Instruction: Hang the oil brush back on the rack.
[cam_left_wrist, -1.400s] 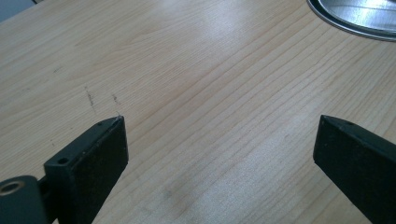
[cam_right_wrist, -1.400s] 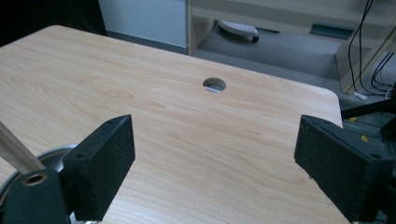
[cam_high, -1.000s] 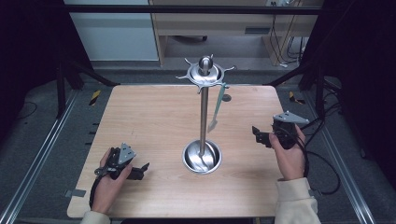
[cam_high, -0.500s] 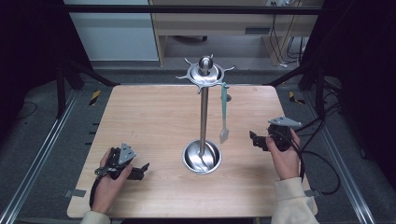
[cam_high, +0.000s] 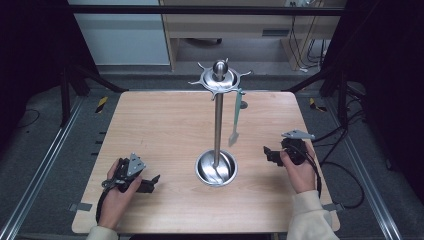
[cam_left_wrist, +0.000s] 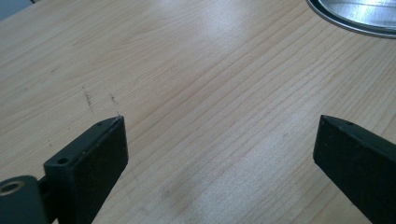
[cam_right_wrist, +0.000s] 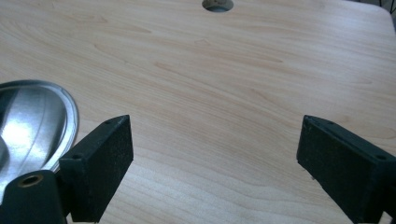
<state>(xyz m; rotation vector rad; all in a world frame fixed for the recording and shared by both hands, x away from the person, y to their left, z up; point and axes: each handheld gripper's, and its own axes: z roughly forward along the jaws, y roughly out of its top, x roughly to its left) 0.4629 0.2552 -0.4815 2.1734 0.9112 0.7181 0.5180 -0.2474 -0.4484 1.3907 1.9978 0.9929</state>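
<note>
- A tall metal stand (cam_high: 218, 120) sits in the middle of the wooden desk (cam_high: 150, 130). It has a round shiny base (cam_high: 216, 169) and a ring of little hooks (cam_high: 220, 80) at the top.
- One long flat tool (cam_high: 235, 119), maybe a small spatula, hangs from a hook on the right side of the stand. Its bottom end hangs in the air above the desk, just to the right of the pole.
- The right gripper (cam_high: 270, 152) is low over the desk, to the right of the base and below the hanging tool. Its jaws are wide apart and hold nothing. In the right gripper view (cam_right_wrist: 212, 154) there is bare wood between the jaws, and the edge of the shiny base is at the left.
- The left gripper (cam_high: 150, 181) rests low on the desk near the front edge, to the left of the base. Its jaws are wide apart too, with nothing in them. In the left gripper view (cam_left_wrist: 219, 149) there is bare wood between them.
- I think the job is at a quiet spot: one tool is on the stand, and both grippers are free and well away from it.
- Next, I guess a gripper needs to go up to the hanging tool, or pick up another thing to hang. There is no other tool on the desk.
- To take the tool, the right gripper needs to lift, turn toward the thin handle, close gently, then lift it up off the hook.
</note>
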